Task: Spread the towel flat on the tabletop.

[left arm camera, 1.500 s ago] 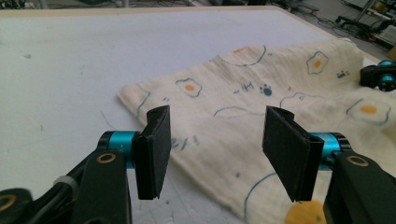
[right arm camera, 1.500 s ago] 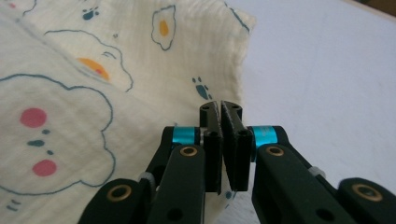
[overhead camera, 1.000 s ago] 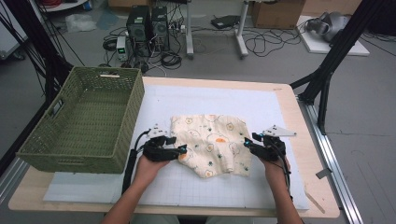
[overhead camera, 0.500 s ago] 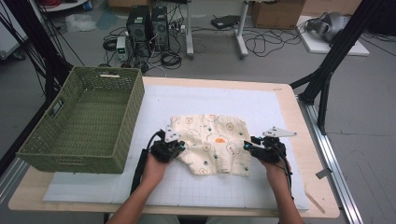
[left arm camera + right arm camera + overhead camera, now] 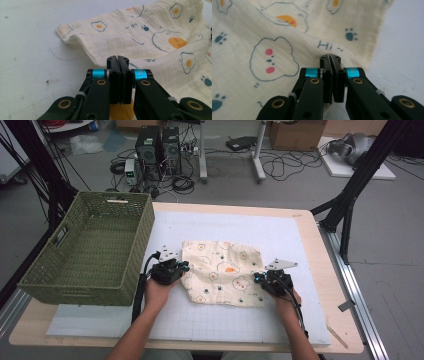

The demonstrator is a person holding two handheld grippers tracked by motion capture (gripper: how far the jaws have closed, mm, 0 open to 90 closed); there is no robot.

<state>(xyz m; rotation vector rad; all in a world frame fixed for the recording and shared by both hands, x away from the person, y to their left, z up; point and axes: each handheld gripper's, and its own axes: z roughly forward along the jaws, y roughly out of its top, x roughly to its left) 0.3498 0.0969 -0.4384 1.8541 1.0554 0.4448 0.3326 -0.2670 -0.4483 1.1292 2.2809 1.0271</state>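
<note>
A cream cloth [image 5: 222,272] printed with fried eggs, bears and paw marks lies on the white mat [image 5: 280,232] that covers the desk [image 5: 306,220], a little nearer the person's edge than the middle. In the high view it is a rough rectangle whose long axis runs side to side across the desk, from the left hand-held gripper [image 5: 179,270] to the right hand-held gripper [image 5: 260,281]; its far edge lies fairly straight and flat, while the near edge slants and puckers, lower at the right corner. The left hand-held gripper is at the cloth's left edge with its jaws clenched tight; in the left gripper view its closed tips [image 5: 117,59] sit against the cloth's border, a fold of cloth [image 5: 150,35] rising behind them and a loose corner curling off the mat farther away. The right hand-held gripper is at the near right corner, its jaws having just been closing and now pressed together; in the right gripper view the tips [image 5: 329,58] meet the cloth's edge just below the printed word "Hi" [image 5: 328,45], with the cloth [image 5: 274,32] spread beyond. Whether either pair of jaws truly pinches the fabric cannot be told for certain, though both touch its edge. A green woven basket [image 5: 75,285] stands at the left of the desk, just beside the left hand [image 5: 159,292].
</note>
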